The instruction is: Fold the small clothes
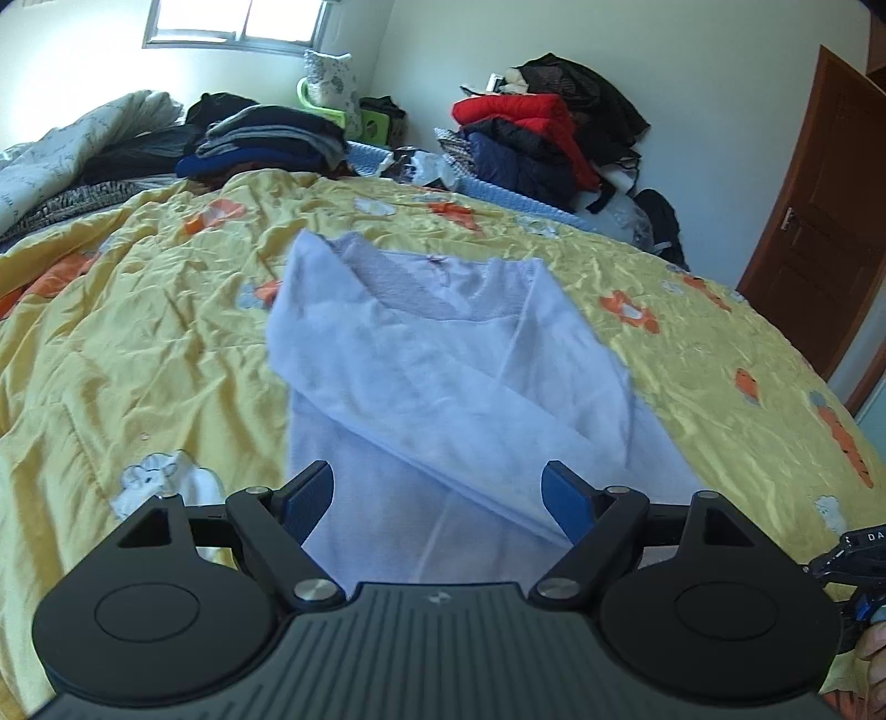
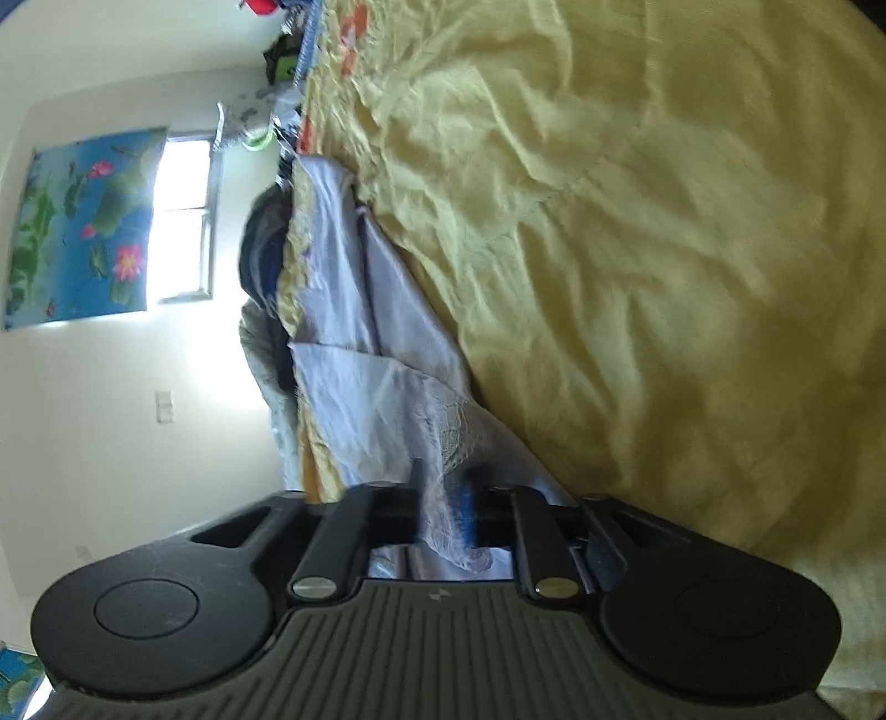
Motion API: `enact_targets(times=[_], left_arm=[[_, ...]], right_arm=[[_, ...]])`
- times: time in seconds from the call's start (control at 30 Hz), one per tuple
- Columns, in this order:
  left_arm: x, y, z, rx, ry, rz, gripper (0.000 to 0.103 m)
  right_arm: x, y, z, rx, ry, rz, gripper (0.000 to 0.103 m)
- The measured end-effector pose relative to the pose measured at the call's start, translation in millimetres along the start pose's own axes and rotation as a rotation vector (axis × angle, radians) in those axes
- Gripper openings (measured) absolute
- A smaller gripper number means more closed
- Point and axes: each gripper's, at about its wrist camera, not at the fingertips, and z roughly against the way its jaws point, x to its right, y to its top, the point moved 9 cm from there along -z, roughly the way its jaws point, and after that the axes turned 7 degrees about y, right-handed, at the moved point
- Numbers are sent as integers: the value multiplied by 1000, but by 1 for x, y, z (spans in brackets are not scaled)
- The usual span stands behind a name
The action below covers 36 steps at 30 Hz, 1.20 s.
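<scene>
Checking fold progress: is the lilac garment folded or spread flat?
Partly folded: the lilac garment has both sides turned in over its middle on the yellow quilt.

A pale lavender garment (image 1: 443, 360) lies in the centre of the frame on a wrinkled yellow quilt (image 1: 138, 343) printed with orange and white flowers; one side is folded diagonally across its body, and a ribbed neckline sits towards its upper edge; the left gripper (image 1: 440, 501) fills the bottom of the frame, its blue-padded fingers (image 1: 310, 498) spread wide above the garment's lower part, nothing between them; at upper left a stack of dark folded clothes (image 1: 271, 138) sits under a window (image 1: 238, 22); at upper right a heap with a red jacket (image 1: 526, 122) leans on the wall; a brown door (image 1: 814, 221) stands at the right edge.
</scene>
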Motion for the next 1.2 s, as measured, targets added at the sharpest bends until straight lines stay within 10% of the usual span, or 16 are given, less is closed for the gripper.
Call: enact_targets(times=[0.3, 0.43, 0.57, 0.73, 0.93, 1.2], left_arm=[[79, -20, 15, 5, -170, -2, 83], [153, -51, 18, -25, -314, -161, 83], [199, -84, 9, -51, -361, -364, 83], [202, -104, -8, -164, -359, -335, 85], [206, -106, -10, -153, -339, -353, 85], [147, -73, 19, -28, -200, -236, 86]], right_arm=[[-42, 36, 41, 84, 29, 160, 40], [-92, 34, -18, -199, 155, 220, 83], [-117, 22, -83, -505, 96, 355, 85], [-93, 10, -132, -705, -133, 481, 85], [-59, 24, -112, -643, -151, 443, 45], [-104, 18, -68, -496, -112, 604, 67]])
